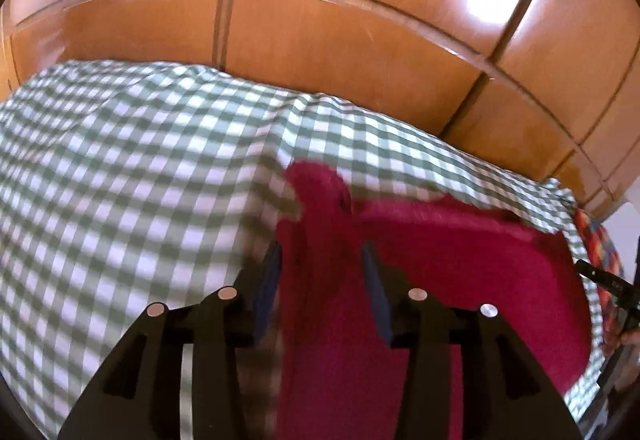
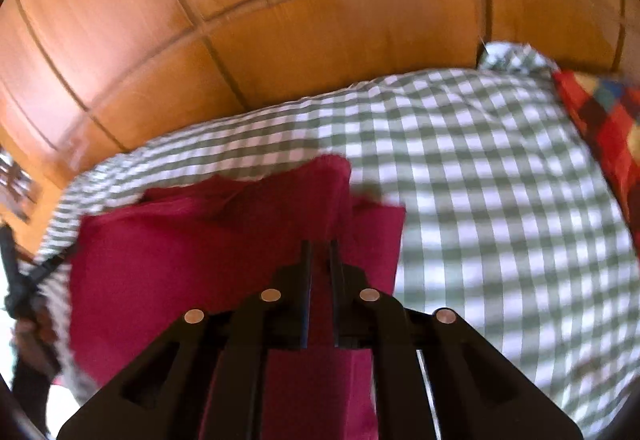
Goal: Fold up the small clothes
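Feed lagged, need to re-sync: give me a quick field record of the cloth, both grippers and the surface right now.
garment: crimson cloth, partly folded, lying on the bed
surface: green-and-white checked sheet
left gripper: jaws apart, a raised ridge of the cloth between them; contact unclear
right gripper: jaws nearly closed, pinching a fold of the cloth
backdrop: wooden panelled wall
other item: multicoloured patchwork fabric at the sheet's edge
image quality: motion blur in both views

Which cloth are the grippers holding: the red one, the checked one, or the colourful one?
The plain red cloth. The right gripper pinches it; the green checked sheet lies underneath, the patchwork cloth aside.
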`<state>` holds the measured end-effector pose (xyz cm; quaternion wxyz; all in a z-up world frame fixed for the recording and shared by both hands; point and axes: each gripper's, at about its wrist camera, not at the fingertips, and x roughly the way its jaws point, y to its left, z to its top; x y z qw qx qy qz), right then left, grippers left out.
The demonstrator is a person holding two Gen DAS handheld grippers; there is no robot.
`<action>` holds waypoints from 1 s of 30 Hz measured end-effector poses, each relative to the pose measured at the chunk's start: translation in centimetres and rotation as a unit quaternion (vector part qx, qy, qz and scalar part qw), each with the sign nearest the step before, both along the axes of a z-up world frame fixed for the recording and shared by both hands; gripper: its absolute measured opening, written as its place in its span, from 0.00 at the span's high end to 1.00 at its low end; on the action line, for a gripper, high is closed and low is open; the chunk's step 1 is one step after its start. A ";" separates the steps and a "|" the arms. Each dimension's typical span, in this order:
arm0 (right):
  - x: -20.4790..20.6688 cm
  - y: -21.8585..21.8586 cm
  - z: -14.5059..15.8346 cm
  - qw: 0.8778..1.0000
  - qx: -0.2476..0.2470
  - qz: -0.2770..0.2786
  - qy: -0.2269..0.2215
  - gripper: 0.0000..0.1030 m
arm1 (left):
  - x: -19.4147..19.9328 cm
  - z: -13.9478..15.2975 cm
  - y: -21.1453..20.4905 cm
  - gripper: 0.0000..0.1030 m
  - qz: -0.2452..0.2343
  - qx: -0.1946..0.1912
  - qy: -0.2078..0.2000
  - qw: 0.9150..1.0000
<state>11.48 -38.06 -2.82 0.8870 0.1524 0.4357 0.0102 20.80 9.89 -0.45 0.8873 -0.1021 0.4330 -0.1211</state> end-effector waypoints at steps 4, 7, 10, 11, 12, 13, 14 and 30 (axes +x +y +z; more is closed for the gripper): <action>-5.6 -1.1 -0.1 0.999 0.040 0.002 -0.006 0.41 | -5.3 -0.5 2.2 0.48 -0.015 -0.032 0.004 0.999; -9.3 -1.3 -0.9 0.998 0.066 0.009 0.005 0.41 | -8.7 -1.5 3.1 0.48 -0.022 -0.046 0.017 0.999; -12.0 -0.9 -2.5 0.995 0.094 0.019 0.023 0.41 | -11.7 -2.6 3.4 0.49 -0.030 -0.065 0.031 0.997; -12.5 -0.7 -3.1 0.995 0.096 0.017 0.028 0.41 | -12.4 -2.8 3.2 0.49 -0.033 -0.066 0.031 0.997; -12.7 -0.6 -3.7 0.994 0.104 0.011 0.029 0.41 | -13.4 -2.9 3.0 0.49 -0.037 -0.068 0.029 0.997; -12.7 -0.6 -4.1 0.993 0.110 0.008 0.030 0.43 | -13.7 -3.1 2.9 0.50 -0.038 -0.071 0.030 0.996; -12.8 -0.6 -4.3 0.993 0.111 0.003 0.030 0.48 | -13.9 -3.4 2.7 0.54 -0.038 -0.073 0.032 0.996; -17.9 1.1 -2.1 0.997 0.007 0.050 0.050 0.93 | -17.0 -1.8 3.6 0.92 -0.071 -0.006 0.064 0.995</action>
